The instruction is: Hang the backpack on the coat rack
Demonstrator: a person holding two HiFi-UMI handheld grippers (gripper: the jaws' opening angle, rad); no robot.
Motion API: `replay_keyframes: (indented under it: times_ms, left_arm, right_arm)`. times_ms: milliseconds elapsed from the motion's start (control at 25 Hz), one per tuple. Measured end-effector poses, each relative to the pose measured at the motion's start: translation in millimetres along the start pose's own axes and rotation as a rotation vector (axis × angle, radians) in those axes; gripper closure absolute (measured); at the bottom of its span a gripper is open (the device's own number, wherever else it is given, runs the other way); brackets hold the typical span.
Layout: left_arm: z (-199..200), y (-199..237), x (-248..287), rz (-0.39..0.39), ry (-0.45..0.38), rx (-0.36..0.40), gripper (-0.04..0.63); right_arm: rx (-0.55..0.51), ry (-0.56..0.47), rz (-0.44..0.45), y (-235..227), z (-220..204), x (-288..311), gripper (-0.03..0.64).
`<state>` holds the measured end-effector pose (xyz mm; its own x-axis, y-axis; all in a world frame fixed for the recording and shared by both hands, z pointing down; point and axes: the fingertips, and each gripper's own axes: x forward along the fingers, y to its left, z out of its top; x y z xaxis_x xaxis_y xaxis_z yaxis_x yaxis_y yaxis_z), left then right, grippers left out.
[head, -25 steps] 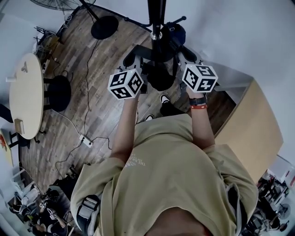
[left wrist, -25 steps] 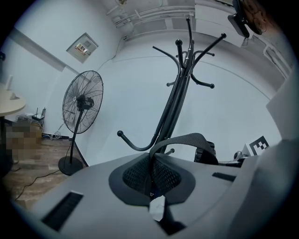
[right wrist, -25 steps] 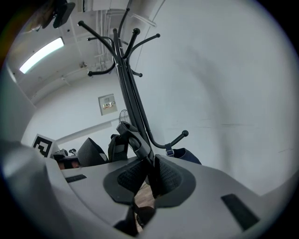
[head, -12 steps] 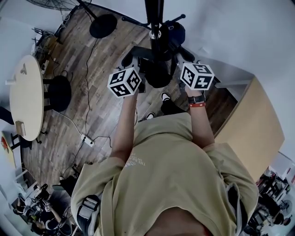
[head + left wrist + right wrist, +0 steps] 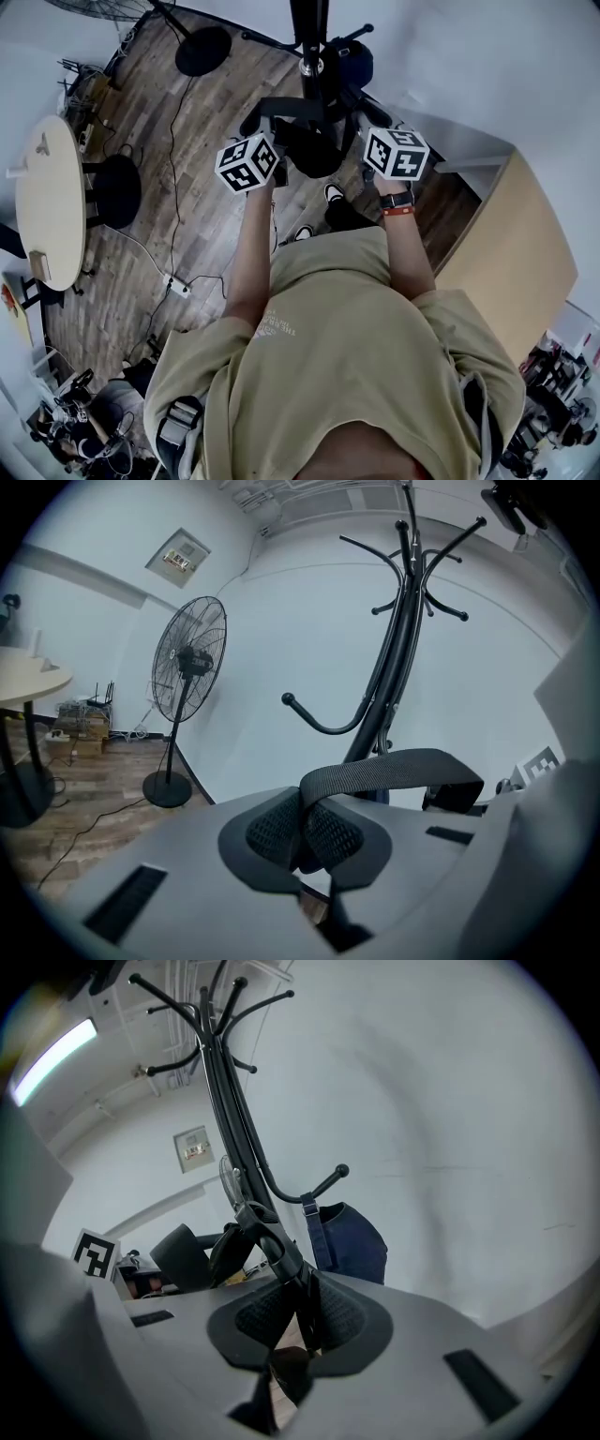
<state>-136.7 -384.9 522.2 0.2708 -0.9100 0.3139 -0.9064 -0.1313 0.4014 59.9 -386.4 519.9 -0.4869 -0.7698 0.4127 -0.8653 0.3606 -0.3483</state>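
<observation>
A black backpack hangs between my two grippers, just in front of the black coat rack pole. My left gripper is shut on a wide black webbing strap, pinched between its mesh pads. My right gripper is shut on another black backpack strap. The coat rack rises close ahead, with a curved lower hook and upper prongs. A dark blue bag hangs on a lower hook on the rack's far side.
A standing fan is at the left by the white wall, its base on the wood floor. A round pale table and a black stool stand left. A wooden cabinet is at the right. Cables lie on the floor.
Both grippers have moved the backpack a little forward, closer to the coat rack pole. Both grips are unchanged.
</observation>
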Motion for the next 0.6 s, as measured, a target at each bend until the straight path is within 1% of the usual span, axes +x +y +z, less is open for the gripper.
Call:
replay_keyframes:
  times_ms: [280,440,600]
  left_arm:
    - [-31,16,4,0.022,0.062,-0.011,0.571]
    - [-46,23,7,0.026,0.089,-0.019,0.571]
    - [-62,23,9,0.024,0.122,0.003,0.571]
  right_arm:
    - [0.025,0.049,-0.027,-11,-25,4,0.554]
    - [0.021,0.083,-0.054,-17,-40,8,0.554]
    - [0.011,0.119,-0.063,-21,-56,10,0.554]
